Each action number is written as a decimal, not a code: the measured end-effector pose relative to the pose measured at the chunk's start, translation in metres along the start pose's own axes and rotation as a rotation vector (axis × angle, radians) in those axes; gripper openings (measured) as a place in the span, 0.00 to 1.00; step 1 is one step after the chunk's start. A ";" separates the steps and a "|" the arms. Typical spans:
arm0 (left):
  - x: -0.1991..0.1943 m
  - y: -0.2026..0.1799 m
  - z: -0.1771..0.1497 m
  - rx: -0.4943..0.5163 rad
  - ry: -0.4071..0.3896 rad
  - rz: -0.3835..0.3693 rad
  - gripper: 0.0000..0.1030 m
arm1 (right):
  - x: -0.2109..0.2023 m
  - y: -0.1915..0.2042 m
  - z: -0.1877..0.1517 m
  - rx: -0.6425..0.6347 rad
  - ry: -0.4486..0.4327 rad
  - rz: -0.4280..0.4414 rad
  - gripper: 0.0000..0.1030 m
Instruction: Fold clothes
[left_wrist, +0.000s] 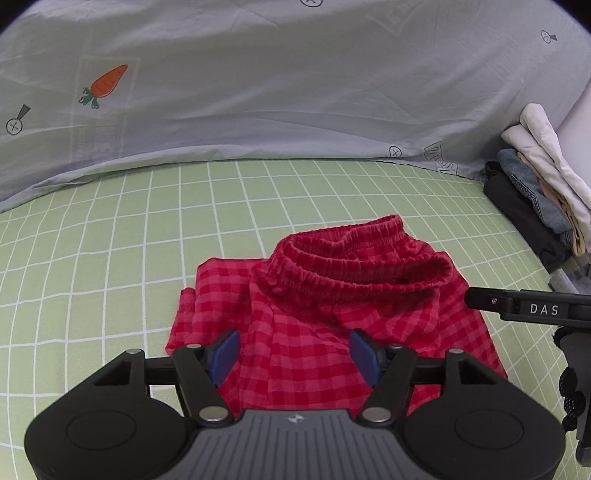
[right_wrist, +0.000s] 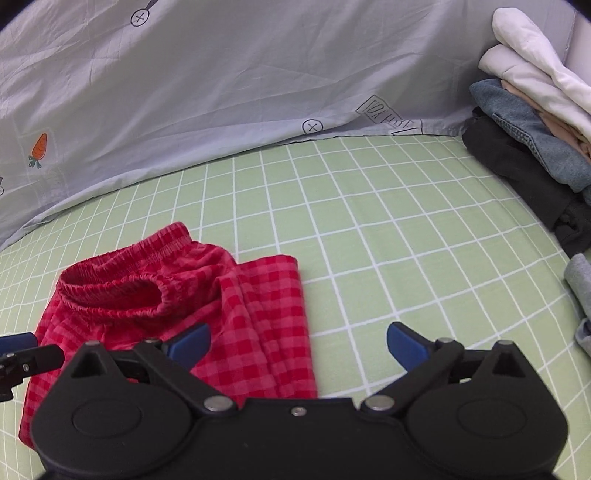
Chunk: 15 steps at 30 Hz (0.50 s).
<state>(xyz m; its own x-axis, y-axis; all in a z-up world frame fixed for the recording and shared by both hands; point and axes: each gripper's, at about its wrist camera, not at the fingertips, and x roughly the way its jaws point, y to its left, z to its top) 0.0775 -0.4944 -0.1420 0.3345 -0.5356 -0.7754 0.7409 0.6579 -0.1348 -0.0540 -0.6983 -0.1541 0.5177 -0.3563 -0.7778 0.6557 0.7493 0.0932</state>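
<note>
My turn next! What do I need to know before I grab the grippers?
Left gripper: open, holding nothing, hovering over the red checked shorts.
Right gripper: open, empty, over the shorts' right edge and the green sheet.
Shorts: partly folded on the sheet, but the waistband is bunched up and gaping, not flat.
Done: a pile of folded clothes sits at the far right, by the grey cover.
Left: flatten the waistband, finish folding the shorts, probably add them to the pile. A grey piece at the right edge may need folding too.

Clothes stack (right_wrist: 532, 122) blocks right (propped quilt (right_wrist: 221, 81) behind).
</note>
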 end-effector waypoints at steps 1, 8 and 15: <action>0.004 -0.004 0.001 0.022 -0.001 0.008 0.65 | -0.001 -0.004 0.001 0.007 -0.003 -0.006 1.00; 0.041 -0.018 0.017 0.059 0.051 0.099 0.56 | 0.002 -0.019 0.001 0.044 0.010 -0.034 1.00; 0.053 0.013 0.034 -0.117 0.049 0.142 0.11 | 0.013 -0.013 -0.003 0.028 0.039 -0.021 1.00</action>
<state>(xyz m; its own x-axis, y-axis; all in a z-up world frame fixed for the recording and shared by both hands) 0.1248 -0.5328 -0.1638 0.4001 -0.4086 -0.8204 0.6149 0.7834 -0.0903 -0.0577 -0.7110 -0.1675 0.4824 -0.3498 -0.8031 0.6816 0.7257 0.0934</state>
